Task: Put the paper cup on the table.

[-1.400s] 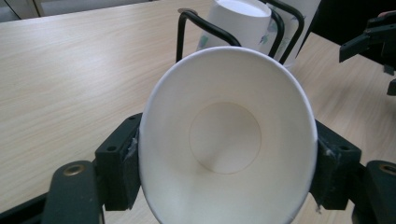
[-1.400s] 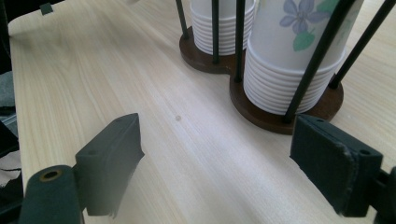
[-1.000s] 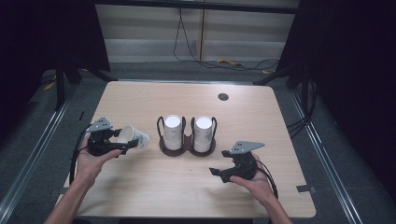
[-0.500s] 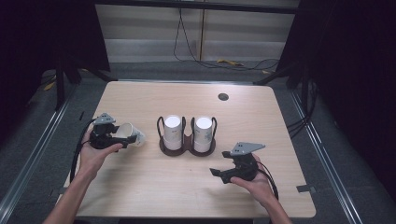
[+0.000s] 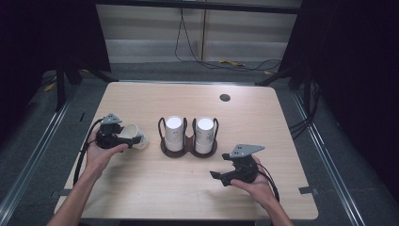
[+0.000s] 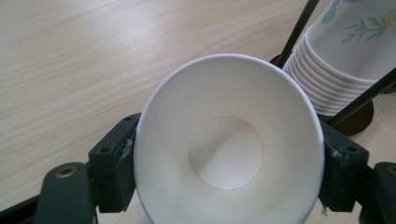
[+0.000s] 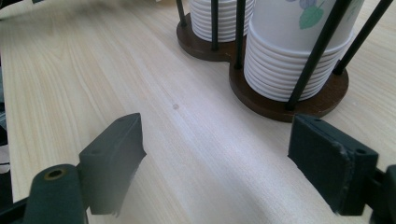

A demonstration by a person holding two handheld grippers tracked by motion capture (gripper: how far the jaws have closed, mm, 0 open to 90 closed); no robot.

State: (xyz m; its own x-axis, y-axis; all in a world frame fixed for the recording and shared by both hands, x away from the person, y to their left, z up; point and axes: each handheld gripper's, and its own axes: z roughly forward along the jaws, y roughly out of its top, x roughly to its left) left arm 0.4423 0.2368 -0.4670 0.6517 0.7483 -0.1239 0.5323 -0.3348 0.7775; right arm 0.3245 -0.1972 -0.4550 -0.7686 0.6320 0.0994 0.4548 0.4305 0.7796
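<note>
While the left claw point(image 6: 229, 154) clamps a single paper cup point(image 6: 229, 144) between its two black jaws, the cup lies tipped on its side with its mouth toward the claw's camera, held at the left of the table point(image 5: 141, 197), just beside the cup holder point(image 5: 189, 145) but apart from it; one cup, then, looks to be out of the stacks and in hand, and what remains, as I judge it, is to set it down upright somewhere on the bare wood or to carry it on. The cup is thin white paper, a smooth tapering cone with a rolled rim and a flat round bottom seen from inside; its wall bulges slightly oval under the grip.

The right claw point(image 7: 233, 158) stands with its jaws wide apart and nothing between them, low over the table near the front right, pointing toward the holder; it has no part in the work yet.

The holder is a dark wooden base of two joined discs with thin black wire uprights; each ring keeps a stack of cups point(image 7: 299, 51), rims ribbed close together, the outer ones printed with leaves. The table is pale wood-grain laminate, matt and flat.
</note>
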